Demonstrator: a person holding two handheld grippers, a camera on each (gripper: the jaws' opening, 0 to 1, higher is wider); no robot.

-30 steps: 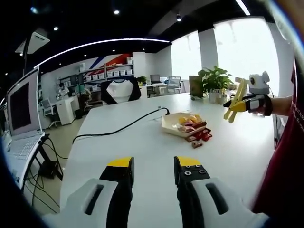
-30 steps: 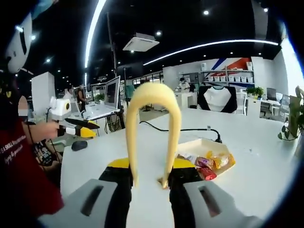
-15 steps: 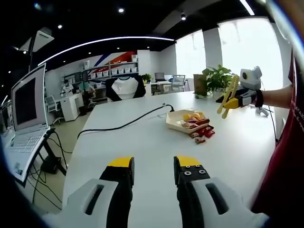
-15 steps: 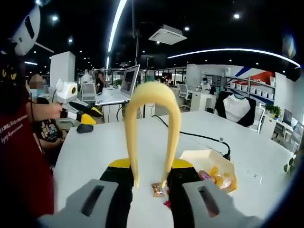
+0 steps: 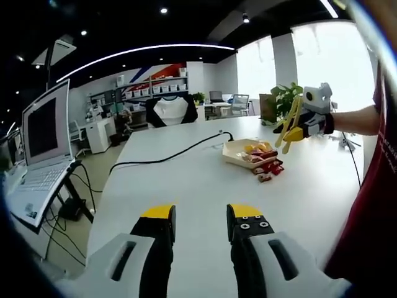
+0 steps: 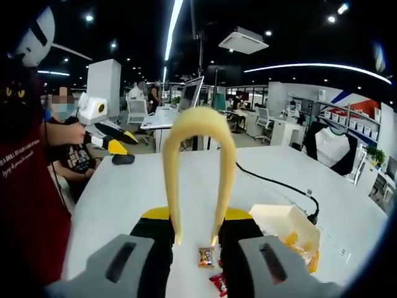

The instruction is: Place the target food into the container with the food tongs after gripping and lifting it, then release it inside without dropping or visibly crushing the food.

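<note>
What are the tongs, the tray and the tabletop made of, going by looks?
Food tongs: probably plastic or silicone; one uniform pale yellow, matte, bent in a single smooth loop.
Container: looks like paper pulp or foam; thin cream walls, dull, no gloss.
Table: likely white laminate; flat, even, with a soft sheen.
Loose snacks seem to be in glossy printed wrappers.

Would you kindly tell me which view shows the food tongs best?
The right gripper view: the yellow food tongs stand large and central, held in the right claw. The left gripper view shows them small and distant.
</note>
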